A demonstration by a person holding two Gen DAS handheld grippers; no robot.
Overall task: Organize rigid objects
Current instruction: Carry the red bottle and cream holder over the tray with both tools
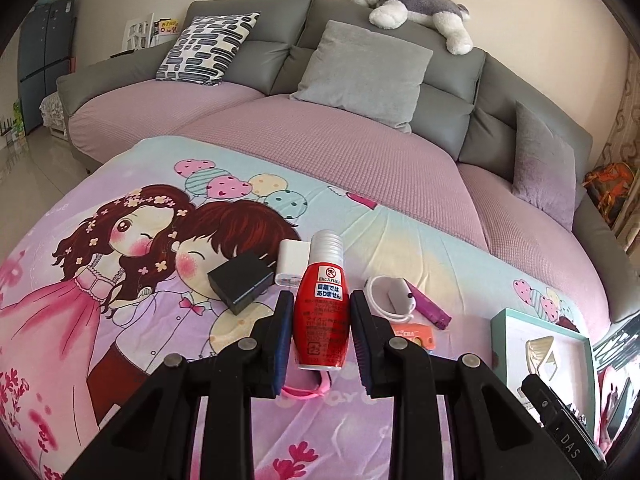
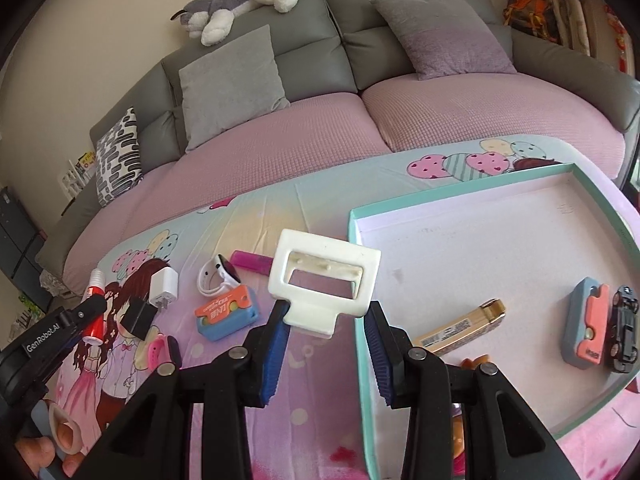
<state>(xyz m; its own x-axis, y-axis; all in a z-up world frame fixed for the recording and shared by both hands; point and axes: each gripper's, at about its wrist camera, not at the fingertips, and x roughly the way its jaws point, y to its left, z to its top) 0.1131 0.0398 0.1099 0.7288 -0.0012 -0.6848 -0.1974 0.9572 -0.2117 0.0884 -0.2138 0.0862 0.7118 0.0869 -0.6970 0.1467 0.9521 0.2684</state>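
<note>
Red bottle (image 1: 321, 304) upright — clamped between left gripper (image 1: 321, 322) jaws.

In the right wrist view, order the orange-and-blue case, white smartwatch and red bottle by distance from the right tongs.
1. Orange-and-blue case, just left of the right tongs.
2. White smartwatch, behind the case.
3. Red bottle, far left, in the left tongs.

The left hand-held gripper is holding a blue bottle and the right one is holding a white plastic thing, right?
Not quite: the bottle in the left hand-held gripper is red with a silver cap, not blue, as the left wrist view shows. The right hand-held gripper does hold the white plastic thing.
</note>
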